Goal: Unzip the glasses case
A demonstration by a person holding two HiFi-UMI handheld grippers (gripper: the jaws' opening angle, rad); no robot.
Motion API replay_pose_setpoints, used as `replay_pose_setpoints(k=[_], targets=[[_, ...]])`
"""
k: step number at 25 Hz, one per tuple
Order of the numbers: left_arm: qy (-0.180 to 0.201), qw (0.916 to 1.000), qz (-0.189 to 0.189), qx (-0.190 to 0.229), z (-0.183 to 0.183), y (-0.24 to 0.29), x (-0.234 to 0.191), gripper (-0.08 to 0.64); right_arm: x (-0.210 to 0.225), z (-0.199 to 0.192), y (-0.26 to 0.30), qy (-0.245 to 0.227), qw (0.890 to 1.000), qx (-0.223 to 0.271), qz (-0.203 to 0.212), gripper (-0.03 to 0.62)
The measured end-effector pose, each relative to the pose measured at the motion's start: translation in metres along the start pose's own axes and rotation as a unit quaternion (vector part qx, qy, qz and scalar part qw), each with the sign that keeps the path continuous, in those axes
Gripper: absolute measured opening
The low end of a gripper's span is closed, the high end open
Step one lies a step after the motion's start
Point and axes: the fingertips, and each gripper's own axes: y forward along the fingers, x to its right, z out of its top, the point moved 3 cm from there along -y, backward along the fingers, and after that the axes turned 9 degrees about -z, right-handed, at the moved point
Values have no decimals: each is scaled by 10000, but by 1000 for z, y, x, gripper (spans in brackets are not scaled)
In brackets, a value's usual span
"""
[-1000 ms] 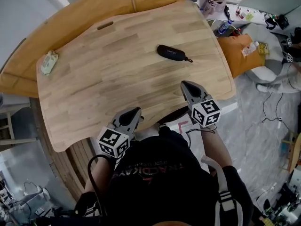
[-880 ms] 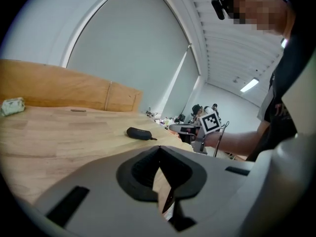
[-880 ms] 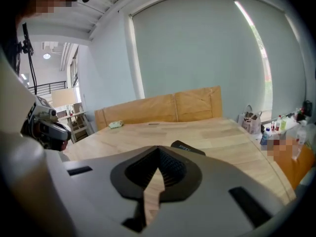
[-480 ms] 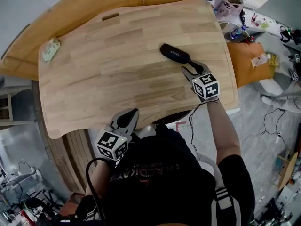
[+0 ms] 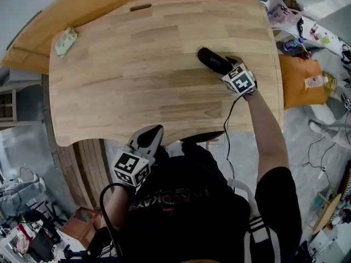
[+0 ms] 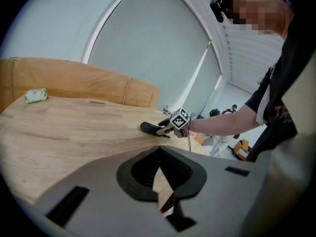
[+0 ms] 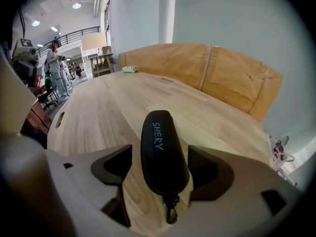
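1. Glasses case (image 5: 214, 61) lies flat toward the far right of the table (image 5: 137, 64) in the head view, black and closed. By my reckoning it is not unzipped at all, so the whole job is ahead. The right arm is stretched long across the wood, and the right tongs (image 5: 226, 66) are down at the case's near end, tilted steeply toward it. The left tongs (image 5: 152, 133) hang at the table's near edge, close against the person's body and well apart from the case.

2. From the left gripper view, the left tongs (image 6: 160, 174) have their jaws pressed together with nothing between them. Across the table, the case (image 6: 149, 128) and the right tongs (image 6: 165, 131) sit small, with the outstretched forearm behind them.

3. From the right gripper view, the right tongs (image 7: 160, 169) have just been opening and stand wide. There is one jaw on either side of the case (image 7: 163, 147), which lies lengthwise between them. Wood shows beside the case on one side at least, and I see no squeeze on it. The zip pull (image 7: 171, 212) dangles at the end nearest the camera (the seam itself I can't trace from here). What's left, I'd say, is to steady the case, take the pull and run it round.
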Motion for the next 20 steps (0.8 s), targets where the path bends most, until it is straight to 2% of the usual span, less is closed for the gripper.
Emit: replay_pose_setpoints(k=[4,10,15,20], targets=[[-107,9999,131,-25,-6,-2,0,12,2,1,19,-425,9986,-266,139,365],[-282,9992,269,16,-12,-3,-3,12,-1,1,37,-665,9954,-557,414,371],[-293,9991,309,36,-12,-3,-2,12,0,-1,45,-773,9942,-649,360,368],[-283,9991,310,45,-11,-4,-4,12,-1,1,41,-666,9944,-639,510,357]])
